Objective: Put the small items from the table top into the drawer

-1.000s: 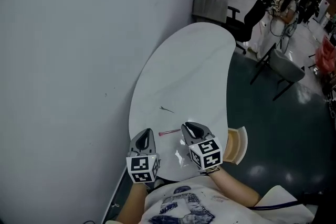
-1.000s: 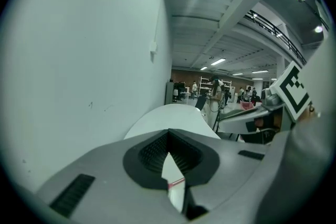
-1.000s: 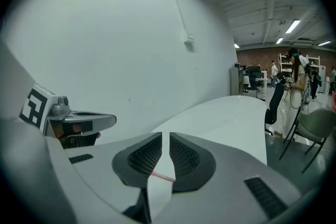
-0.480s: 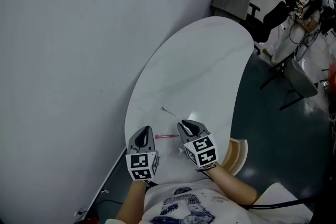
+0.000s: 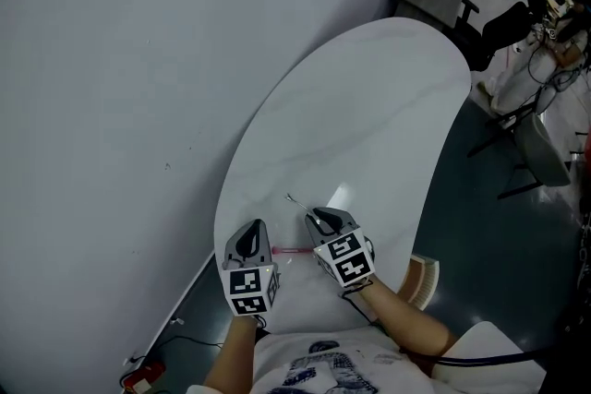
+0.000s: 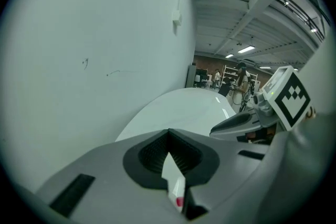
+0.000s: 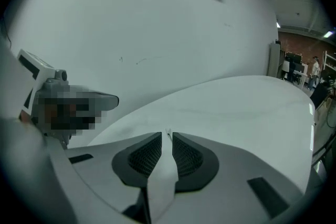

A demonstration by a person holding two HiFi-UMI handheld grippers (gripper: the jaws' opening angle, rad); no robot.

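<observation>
White, faintly veined tabletop [image 5: 369, 106] runs along a grey wall [image 5: 120, 60]. Two small items lie near its lower end: a thin pink stick [image 5: 288, 249] flat between the two claws, and a thin wire-like piece [image 5: 295, 200] just ahead of the right claw [image 5: 310, 216]; what it is exactly is too small to tell.

Left claw [image 5: 253, 228] hangs just left of the pink stick, its tips meeting and nothing in them; a pink spot shows below, through the gap behind the tips. Right claw's jaws stand a narrow slit apart, empty, and the wire-like piece lines up just past their tips in the right gripper view.

Step in hand looks like the approach for a first pick, both items not yet lifted. Next move likely calls for the right claw to drop its tips around the wire-like piece and close. It lies flat and thin, so a slip is possible.

Tan wooden part [image 5: 425, 277] under the tabletop edge, lower right of the head view, may be the drawer; cannot confirm.

Writing: none readable. Marker cubes [image 5: 247, 292] carry black-and-white squares only; the shirt print [image 5: 323, 376] is illegible.
</observation>
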